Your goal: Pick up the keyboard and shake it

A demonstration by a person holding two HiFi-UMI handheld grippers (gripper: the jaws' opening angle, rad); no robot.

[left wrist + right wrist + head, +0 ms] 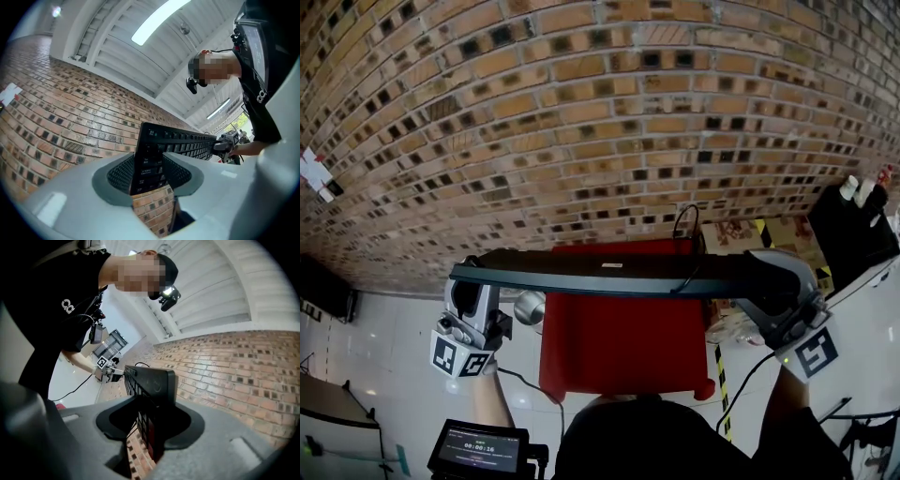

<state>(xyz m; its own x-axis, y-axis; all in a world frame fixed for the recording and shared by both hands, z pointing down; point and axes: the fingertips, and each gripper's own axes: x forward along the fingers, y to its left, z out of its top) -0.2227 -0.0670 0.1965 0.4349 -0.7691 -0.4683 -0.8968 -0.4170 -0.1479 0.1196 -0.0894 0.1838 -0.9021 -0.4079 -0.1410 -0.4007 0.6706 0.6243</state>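
Keyboard, long, black, plastic, spans crosswise between my hands: left gripper clamps one end, right gripper the other.

Matt black plastic keyboard, rough brick wall

The head view looks steeply down from above the fingers. Each gripper view sits close behind its own fingers, facing along the keyboard; all three share it and the brick wall.
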